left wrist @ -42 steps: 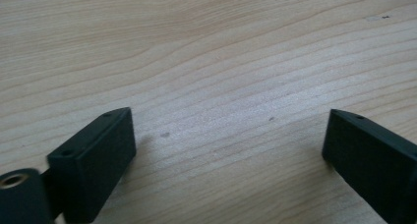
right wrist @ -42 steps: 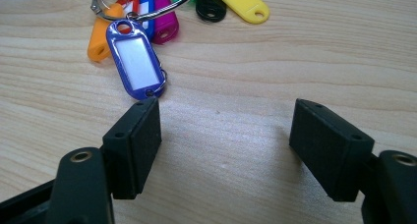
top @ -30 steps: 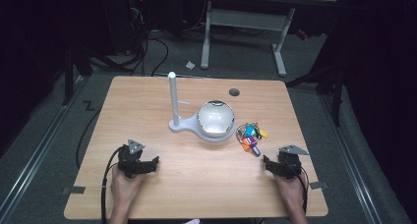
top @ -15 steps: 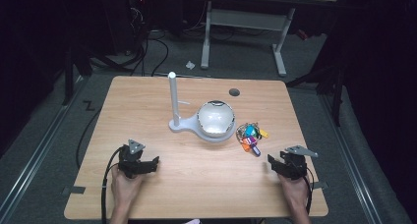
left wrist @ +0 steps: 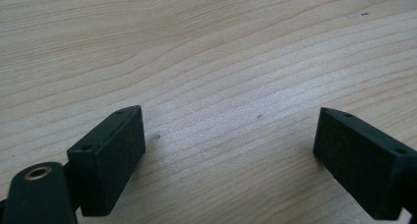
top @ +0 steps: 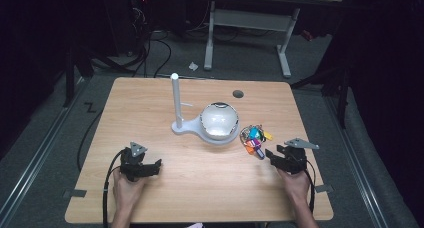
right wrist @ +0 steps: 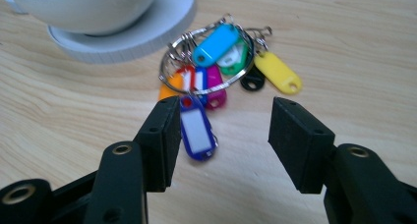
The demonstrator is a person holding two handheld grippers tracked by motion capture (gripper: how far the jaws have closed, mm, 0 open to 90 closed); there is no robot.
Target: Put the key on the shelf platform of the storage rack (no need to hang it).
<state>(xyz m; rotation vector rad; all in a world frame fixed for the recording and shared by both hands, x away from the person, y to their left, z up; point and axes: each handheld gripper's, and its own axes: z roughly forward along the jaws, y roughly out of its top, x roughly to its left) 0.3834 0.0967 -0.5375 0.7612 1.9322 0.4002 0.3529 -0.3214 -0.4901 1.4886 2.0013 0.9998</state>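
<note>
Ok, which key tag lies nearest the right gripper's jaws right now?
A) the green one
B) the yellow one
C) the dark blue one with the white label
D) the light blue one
C: in the right gripper view the dark blue tag lies just ahead of the right gripper, beside one jaw, while the other tags sit farther off on the ring of keys.
</note>
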